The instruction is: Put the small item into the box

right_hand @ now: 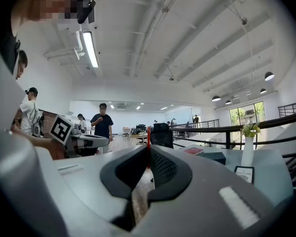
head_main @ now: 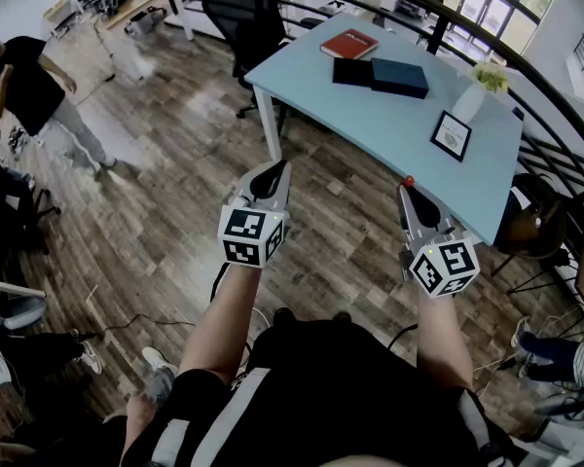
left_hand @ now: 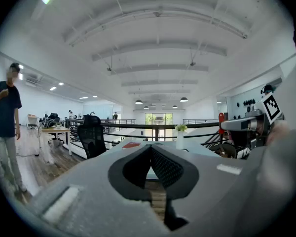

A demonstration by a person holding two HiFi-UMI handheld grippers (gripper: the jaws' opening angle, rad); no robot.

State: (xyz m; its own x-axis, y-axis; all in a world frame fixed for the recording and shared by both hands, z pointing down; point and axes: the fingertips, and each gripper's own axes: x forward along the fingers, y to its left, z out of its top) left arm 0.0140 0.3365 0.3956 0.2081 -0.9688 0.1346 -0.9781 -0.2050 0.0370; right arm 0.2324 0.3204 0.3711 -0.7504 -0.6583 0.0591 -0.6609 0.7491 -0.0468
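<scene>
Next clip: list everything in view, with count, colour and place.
table: one, light blue, ahead of the person
box: one, dark blue, far part of the table
flat item: one, black, beside the box
book: one, red, far table edge
vase: one, white, green plant, table's right side
framed card: one, black frame, near the vase
office chair: one, black, beyond the table
bystander: one, black shirt, floor at left
small item: one, red, between the right gripper's jaws
left gripper: shut, empty
right gripper: shut on the small item
</scene>
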